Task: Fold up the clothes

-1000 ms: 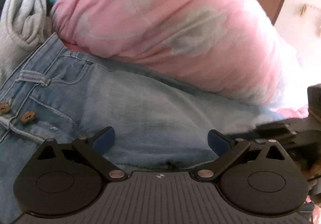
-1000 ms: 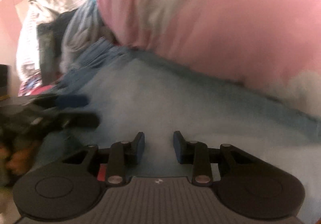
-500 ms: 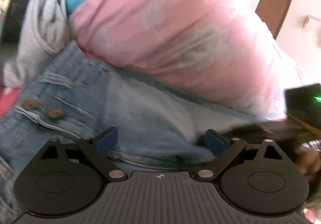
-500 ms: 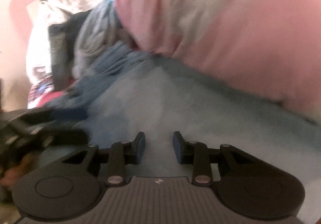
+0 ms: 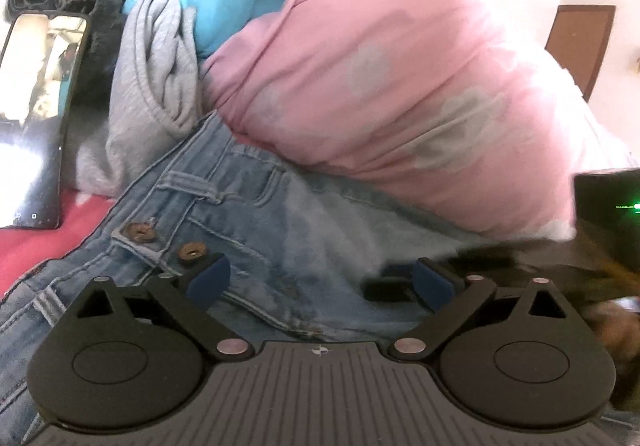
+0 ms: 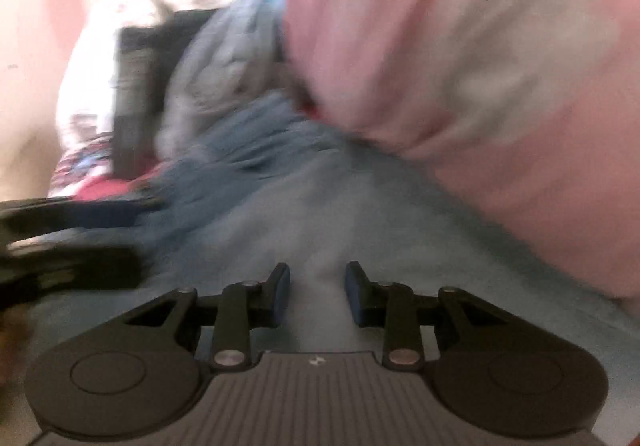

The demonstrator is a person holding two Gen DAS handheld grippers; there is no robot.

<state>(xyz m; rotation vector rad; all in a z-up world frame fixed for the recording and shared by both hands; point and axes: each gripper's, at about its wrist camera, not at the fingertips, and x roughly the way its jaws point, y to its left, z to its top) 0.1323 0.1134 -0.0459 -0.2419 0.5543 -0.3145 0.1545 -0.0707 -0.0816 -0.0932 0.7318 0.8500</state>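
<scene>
Jeans [image 5: 304, 230] under both claws, left claw [image 5: 322, 282] spread wide, right claw [image 6: 318, 288] narrowly parted, neither gripping

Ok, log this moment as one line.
task fold clothes | jeans flat, under pink pillow | left gripper open | right gripper open, empty

I see my left matte-black plastic two-finger gripper [image 5: 322, 280]: dark blue pads, silver pivot screws, round side discs, ribbed grey base with a small emblem. My right black gripper [image 6: 318, 296] looks identical, slightly blurred.
</scene>
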